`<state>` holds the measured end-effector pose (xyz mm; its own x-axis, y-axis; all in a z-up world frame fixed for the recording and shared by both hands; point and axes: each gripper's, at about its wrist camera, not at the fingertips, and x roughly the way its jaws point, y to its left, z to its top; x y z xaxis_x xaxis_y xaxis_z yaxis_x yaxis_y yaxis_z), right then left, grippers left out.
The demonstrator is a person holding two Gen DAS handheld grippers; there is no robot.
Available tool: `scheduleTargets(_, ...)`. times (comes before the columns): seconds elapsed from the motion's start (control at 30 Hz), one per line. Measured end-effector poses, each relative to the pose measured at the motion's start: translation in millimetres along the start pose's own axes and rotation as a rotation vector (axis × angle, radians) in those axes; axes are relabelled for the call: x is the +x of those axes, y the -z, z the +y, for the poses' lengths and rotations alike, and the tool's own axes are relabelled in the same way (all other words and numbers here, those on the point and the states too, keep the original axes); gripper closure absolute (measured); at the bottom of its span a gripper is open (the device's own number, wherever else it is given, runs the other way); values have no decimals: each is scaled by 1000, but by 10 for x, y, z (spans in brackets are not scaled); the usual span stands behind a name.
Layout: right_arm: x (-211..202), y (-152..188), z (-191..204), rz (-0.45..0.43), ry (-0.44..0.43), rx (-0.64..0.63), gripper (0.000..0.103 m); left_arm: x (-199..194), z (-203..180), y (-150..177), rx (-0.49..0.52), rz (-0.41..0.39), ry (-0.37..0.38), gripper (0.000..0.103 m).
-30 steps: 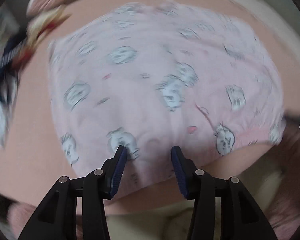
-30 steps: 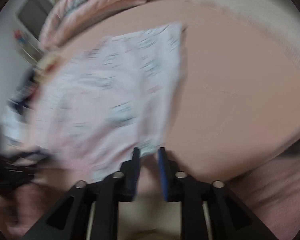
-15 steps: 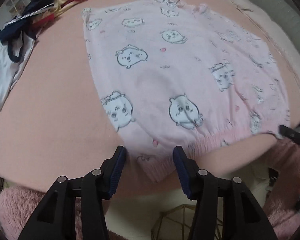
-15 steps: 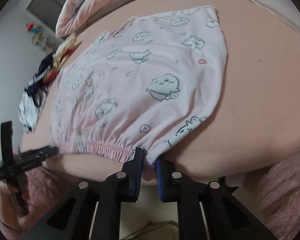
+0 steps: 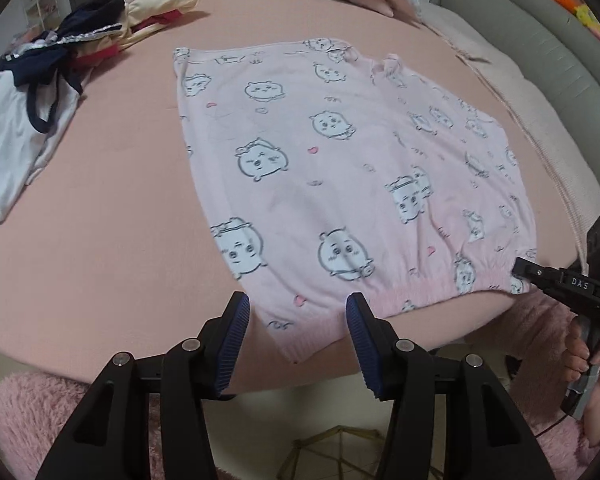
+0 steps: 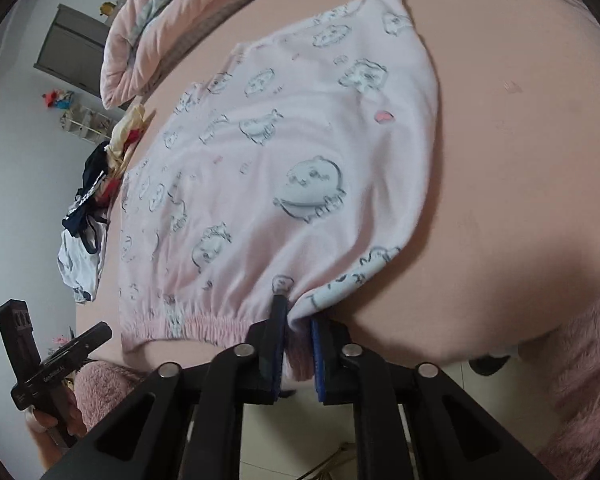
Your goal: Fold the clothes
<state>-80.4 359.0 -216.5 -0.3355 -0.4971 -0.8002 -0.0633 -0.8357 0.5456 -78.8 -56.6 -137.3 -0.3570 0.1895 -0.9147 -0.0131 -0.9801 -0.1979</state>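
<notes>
Pinching the elastic waistband corner at the lower centre of its own view, the right gripper (image 6: 296, 322) has its fingers drawn narrow on the pale pink fleece garment printed with cartoon faces (image 6: 284, 168), which lies spread flat across the middle of the peach-pink bed sheet (image 6: 520, 128). The left gripper (image 5: 298, 312) hangs with its fingers wide apart, straddling the other waistband corner at the lower centre of its view without gripping it.

My judgement of the risks: the right grip takes only a thin edge of cloth, so a quick lift could pull it free. The left corner droops over the bed edge, and a shallow close there might catch one layer only, leaving the fold skewed. The heap of navy, white and yellow clothes (image 5: 48, 80) at upper left sits well apart.

Readable writing: "DAS" on the right gripper's body, at the right edge of the left view. The left gripper's label in the right view is too blurred to read.
</notes>
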Motion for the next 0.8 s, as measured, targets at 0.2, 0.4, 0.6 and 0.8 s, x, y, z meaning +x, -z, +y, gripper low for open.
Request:
scheduleTargets(0.2, 10, -364, 682, -35, -47, -118, 97, 109, 0, -70, -49, -6, 80, 56)
scheduleTargets(0.4, 721, -421, 1708, 82, -69, -337, 97, 171, 48, -54, -56, 6, 101, 56)
scheduleTargets(0.6, 1279, -271, 1794, 209, -69, -349, 89, 150, 95, -86, -72, 20, 209, 56)
scheduleTargets(0.8, 440, -342, 1531, 63, -281, -264, 66, 119, -153, -486, -25, -56, 331, 56)
